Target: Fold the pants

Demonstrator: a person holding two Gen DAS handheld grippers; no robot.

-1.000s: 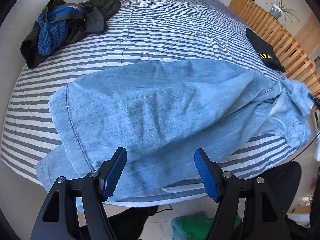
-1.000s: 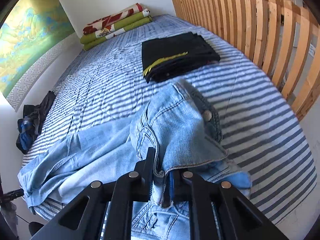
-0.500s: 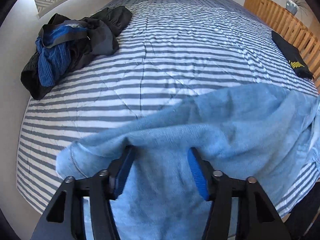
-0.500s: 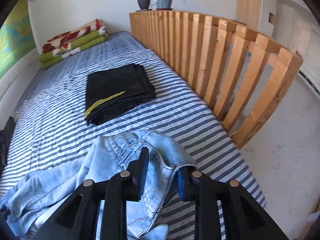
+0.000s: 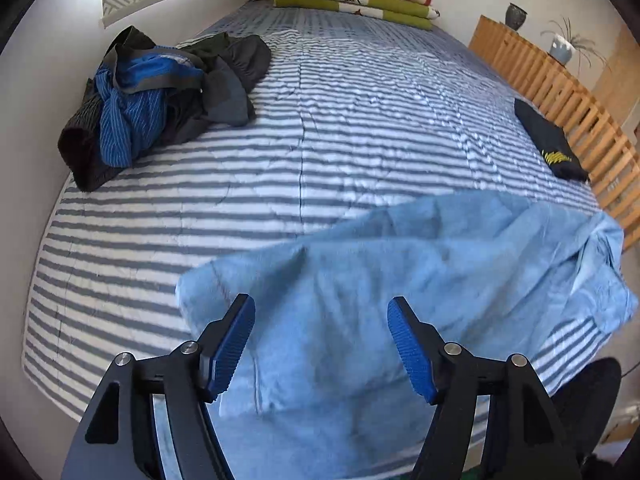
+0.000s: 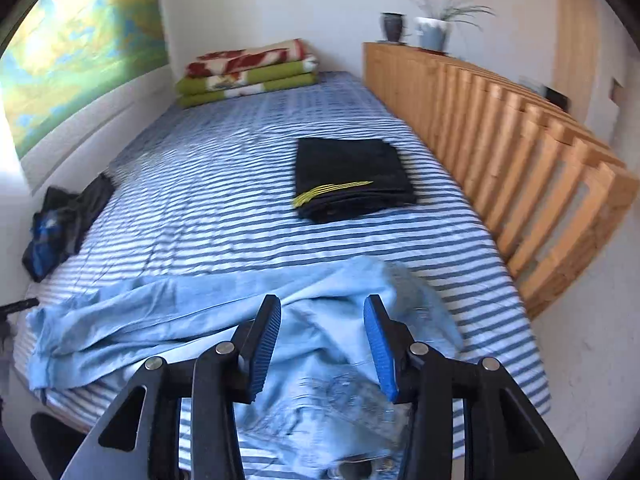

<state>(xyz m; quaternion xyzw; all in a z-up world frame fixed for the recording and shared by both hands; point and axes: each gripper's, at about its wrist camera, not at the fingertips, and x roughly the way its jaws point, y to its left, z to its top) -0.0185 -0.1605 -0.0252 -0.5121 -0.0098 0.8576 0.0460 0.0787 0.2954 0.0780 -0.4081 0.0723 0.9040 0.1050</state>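
Dropped waistband since a second ago, right gripper (image 6: 322,346) jaws just been opening, now spread, empty | left gripper (image 5: 320,346) spread, empty | jeans (image 5: 400,280) loose, rumpled along bed (image 5: 320,120) near edge | likely regrasp before folding

Two close downward views, shared bed (image 5: 320,128)

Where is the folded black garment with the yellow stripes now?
The folded black garment lies on the striped bed, beside the wooden slatted rail, beyond the jeans.
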